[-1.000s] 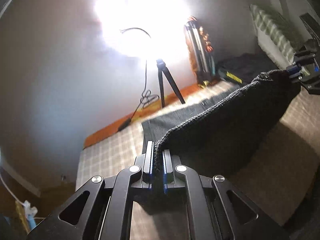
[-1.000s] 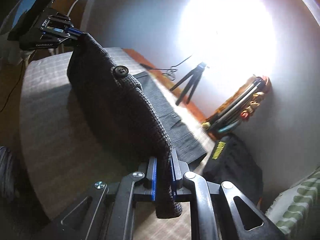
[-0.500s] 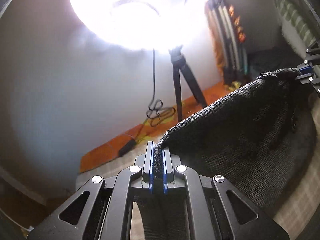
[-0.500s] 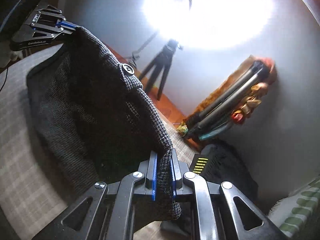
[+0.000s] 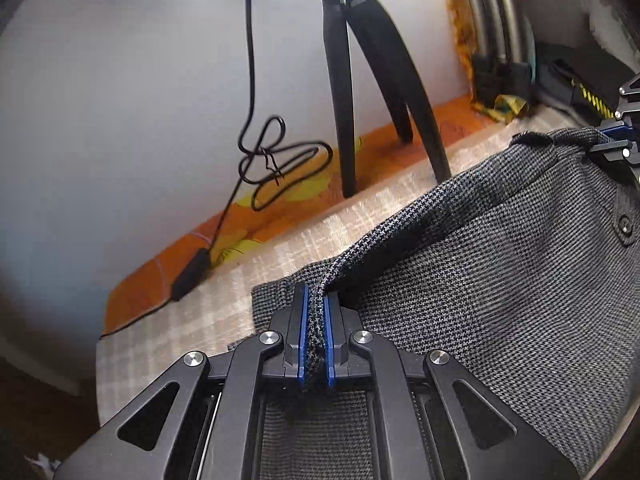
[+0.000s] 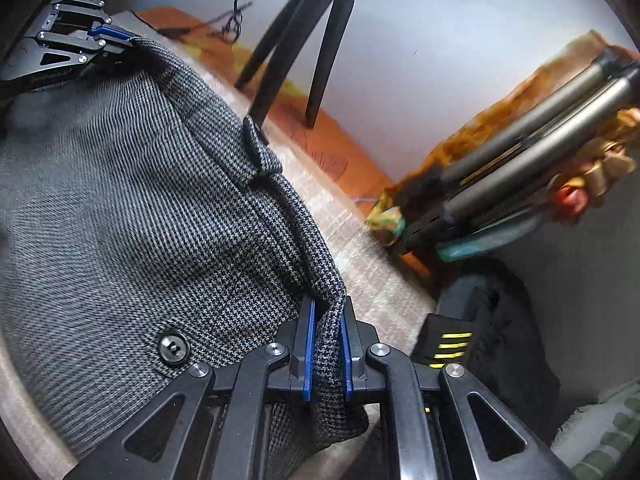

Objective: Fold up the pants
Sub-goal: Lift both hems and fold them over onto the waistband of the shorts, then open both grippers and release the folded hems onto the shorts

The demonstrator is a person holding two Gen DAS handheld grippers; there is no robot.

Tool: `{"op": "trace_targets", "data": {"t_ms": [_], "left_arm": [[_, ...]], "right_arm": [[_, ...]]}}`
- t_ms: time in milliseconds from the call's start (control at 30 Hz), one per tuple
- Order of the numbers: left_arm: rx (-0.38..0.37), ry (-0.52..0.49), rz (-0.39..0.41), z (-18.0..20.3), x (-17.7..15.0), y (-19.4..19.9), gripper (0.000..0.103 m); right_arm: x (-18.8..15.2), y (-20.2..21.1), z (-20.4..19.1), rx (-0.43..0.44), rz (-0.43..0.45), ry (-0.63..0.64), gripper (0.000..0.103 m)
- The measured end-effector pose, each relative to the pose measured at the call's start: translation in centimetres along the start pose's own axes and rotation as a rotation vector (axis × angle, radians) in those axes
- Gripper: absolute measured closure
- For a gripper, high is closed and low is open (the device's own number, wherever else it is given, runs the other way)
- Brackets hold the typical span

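Observation:
The pants (image 5: 500, 272) are dark grey houndstooth fabric, spread low over a checked beige surface (image 5: 192, 320). My left gripper (image 5: 314, 336) is shut on one end of the waistband. My right gripper (image 6: 325, 344) is shut on the other end, next to a black button (image 6: 173, 349). The waistband runs taut between the two grippers. The right gripper shows at the right edge of the left wrist view (image 5: 618, 140). The left gripper shows at the top left of the right wrist view (image 6: 108, 36).
A black tripod (image 5: 360, 72) stands on an orange mat (image 5: 280, 200) by the wall, with a looped black cable (image 5: 276, 168) beside it. Bundled grey poles (image 6: 520, 168) lean in the corner. A black bag with yellow stripes (image 6: 472, 340) lies at the right.
Both grippers have lowered and moved forward toward the wall with the waistband, bringing the upper pants down onto the surface. The bright lamp has left the views.

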State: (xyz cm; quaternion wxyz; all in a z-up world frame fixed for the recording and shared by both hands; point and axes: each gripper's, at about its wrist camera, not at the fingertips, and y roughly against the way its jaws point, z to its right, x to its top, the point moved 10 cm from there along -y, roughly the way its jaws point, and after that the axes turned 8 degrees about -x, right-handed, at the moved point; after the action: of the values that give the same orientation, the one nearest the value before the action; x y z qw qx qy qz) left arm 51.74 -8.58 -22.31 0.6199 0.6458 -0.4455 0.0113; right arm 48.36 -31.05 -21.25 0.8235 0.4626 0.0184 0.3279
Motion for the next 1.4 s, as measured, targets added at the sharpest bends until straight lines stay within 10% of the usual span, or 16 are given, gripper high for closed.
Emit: {"op": "trace_targets", "data": {"t_ms": [133,300,633,1000,1400], "left_arm": [[0.009,0.030,-0.010,-0.5,0.1,-0.4,0.087],[0.101,0.082,-0.001,-3.0,0.9,0.5,0.049],[0.061,0.248,0.133,-7.6,-3.7,11.0,0.048],[-0.159,0.282,0.025,0.6,-17.4,14.8,0.053],[-0.296,0.305,0.021,6.6,-14.8,10.4,0.049]], "right_arm": [[-0.2,-1.0,0.8,-0.015,-0.011,-0.026,0.088],[-0.2,-0.3,3.7,-0.096,0.010,-0.086,0.038],[-3.0,8.8,3.1,0.025,0.134,-0.201,0.031],[-6.0,15.8,-9.5,0.239,0.222,-0.032,0.029],[-5.0,14.3,-14.2,0.286,0.170,0.024,0.029]]}}
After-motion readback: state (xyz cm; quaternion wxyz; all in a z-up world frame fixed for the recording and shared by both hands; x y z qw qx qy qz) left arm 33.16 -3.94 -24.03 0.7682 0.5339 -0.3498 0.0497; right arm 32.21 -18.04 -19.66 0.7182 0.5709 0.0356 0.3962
